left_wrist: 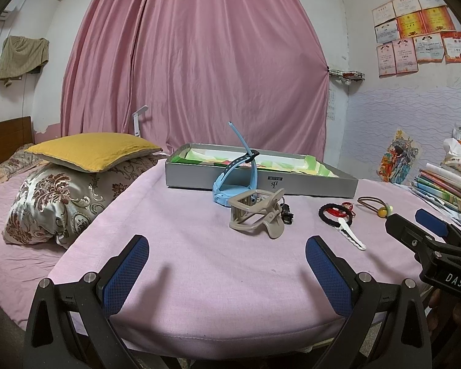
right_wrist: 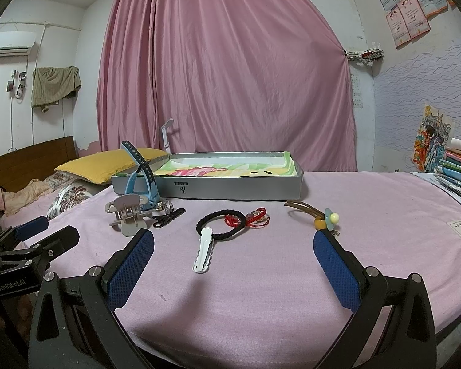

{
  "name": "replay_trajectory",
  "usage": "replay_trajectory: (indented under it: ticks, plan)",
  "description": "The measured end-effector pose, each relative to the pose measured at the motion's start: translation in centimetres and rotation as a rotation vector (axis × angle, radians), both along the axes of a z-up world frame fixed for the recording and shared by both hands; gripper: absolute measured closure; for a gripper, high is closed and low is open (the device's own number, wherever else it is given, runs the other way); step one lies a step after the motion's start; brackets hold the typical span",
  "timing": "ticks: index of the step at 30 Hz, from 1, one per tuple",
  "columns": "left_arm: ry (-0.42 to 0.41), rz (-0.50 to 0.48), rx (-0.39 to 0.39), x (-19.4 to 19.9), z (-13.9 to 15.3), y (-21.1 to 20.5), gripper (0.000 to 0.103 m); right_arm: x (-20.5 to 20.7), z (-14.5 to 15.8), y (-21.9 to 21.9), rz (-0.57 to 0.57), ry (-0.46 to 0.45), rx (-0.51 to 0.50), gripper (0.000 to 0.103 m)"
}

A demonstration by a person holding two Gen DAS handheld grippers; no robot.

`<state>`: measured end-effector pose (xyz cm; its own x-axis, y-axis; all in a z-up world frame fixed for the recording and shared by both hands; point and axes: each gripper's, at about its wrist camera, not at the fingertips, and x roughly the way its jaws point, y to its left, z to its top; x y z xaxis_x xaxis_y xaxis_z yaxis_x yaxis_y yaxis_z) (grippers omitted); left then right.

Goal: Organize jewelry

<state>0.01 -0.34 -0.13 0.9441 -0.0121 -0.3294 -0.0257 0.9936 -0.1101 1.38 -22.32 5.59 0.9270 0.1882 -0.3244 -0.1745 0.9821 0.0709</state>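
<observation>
Left wrist view. Left gripper (left_wrist: 227,259) hangs over the near edge of the pink-covered table (left_wrist: 175,240), jaws spread wide, nothing between them. Landmark: the grey tray box (left_wrist: 261,181) at the far side of the table, lined with a green and pink printed sheet. Just in front of the box stand a blue watch (left_wrist: 230,178) with its strap up and a taupe claw clip (left_wrist: 256,213); a small black clip (left_wrist: 287,212) lies beside the claw clip. Right of these, still in front of the box: a black hair tie (left_wrist: 333,215), a red cord bracelet (left_wrist: 338,212), a white duckbill clip (left_wrist: 350,235) and a brown hair tie with a bead (left_wrist: 373,204). No piece lies in the box that I can see. The right gripper (left_wrist: 421,224) enters at the right; its body reads "DAS". The box front carries a small logo, too small to read.

Right wrist view. Right gripper (right_wrist: 233,253) is wide open, empty, with the white duckbill clip (right_wrist: 203,250) lying between and just ahead of its pads. Judgement: sorting not yet begun; first pick is likely this clip. It is thin and flat on soft cloth, so come down low, straddle its narrow width and close gently, keeping clear of the black hair tie (right_wrist: 218,224) it overlaps. The left gripper (right_wrist: 46,233) body reads "GenRobot.AI".
</observation>
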Motion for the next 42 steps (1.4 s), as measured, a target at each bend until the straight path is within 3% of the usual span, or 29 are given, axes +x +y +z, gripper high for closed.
replay_trajectory:
  ticks: [18,24,35,37,39,42]
  plan:
    - [0.003,0.005,0.004,0.0,-0.1,0.0,0.001,-0.1,-0.4,0.4,-0.007,-0.018,-0.021,0.001]
    - [0.016,0.000,0.014,0.8,-0.2,0.8,0.001,0.7,1.0,-0.2,-0.003,-0.033,-0.053,0.001]
    - [0.199,-0.141,-0.018,6.3,0.7,1.9,0.001,4.5,0.9,-0.2,0.075,0.169,-0.065,0.002]
    - [0.236,-0.160,-0.029,7.2,0.6,1.9,0.001,4.7,0.7,-0.2,0.089,0.193,-0.049,0.005]
    - [0.263,-0.176,-0.043,8.0,0.6,1.7,0.001,5.0,0.4,0.1,0.100,0.220,-0.047,0.026]
    - [0.293,-0.202,-0.055,8.7,0.6,1.5,0.002,5.5,-0.1,0.7,0.120,0.260,-0.058,0.043]
